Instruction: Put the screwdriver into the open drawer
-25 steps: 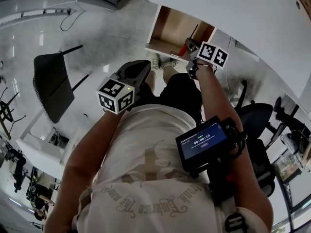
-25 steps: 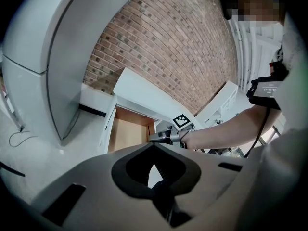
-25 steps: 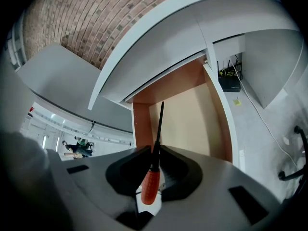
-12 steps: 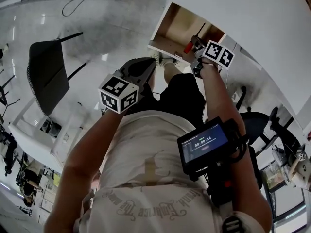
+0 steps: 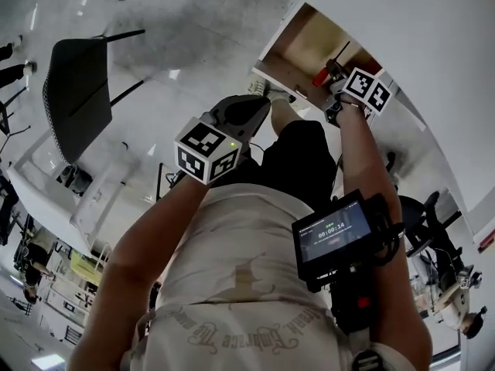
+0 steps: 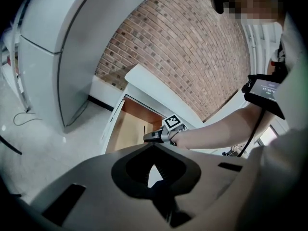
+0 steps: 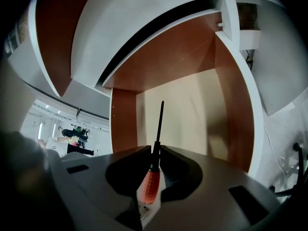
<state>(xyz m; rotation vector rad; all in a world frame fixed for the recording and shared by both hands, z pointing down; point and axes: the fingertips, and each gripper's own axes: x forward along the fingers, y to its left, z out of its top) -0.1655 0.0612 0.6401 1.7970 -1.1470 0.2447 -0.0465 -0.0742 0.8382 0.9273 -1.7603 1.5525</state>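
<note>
A screwdriver [image 7: 152,184] with an orange-red handle and a thin black shaft is gripped in my right gripper [image 7: 155,150]. The jaws are shut on the shaft just above the handle. Its tip points into the open wooden drawer [image 7: 187,105], over the pale bottom panel. In the head view the right gripper [image 5: 334,69] hangs over the drawer [image 5: 280,77] at its front right, and the red handle of the screwdriver [image 5: 320,76] shows. My left gripper [image 5: 259,105] is held back over the floor, jaws shut on nothing. The left gripper view shows its jaws [image 6: 154,146] and the drawer [image 6: 126,129] beyond.
A white desk top [image 5: 418,22] runs above the drawer. On the floor to the left stands a black chair [image 5: 77,91]. A brick wall [image 6: 192,47] and a white cabinet [image 6: 57,52] lie behind. A small screen [image 5: 334,234] is strapped to the person's chest.
Both grippers have sunk a little, the right one bringing the screwdriver lower over the drawer. The head view has swung, so drawer and grippers sit further right. The grip is unchanged.
</note>
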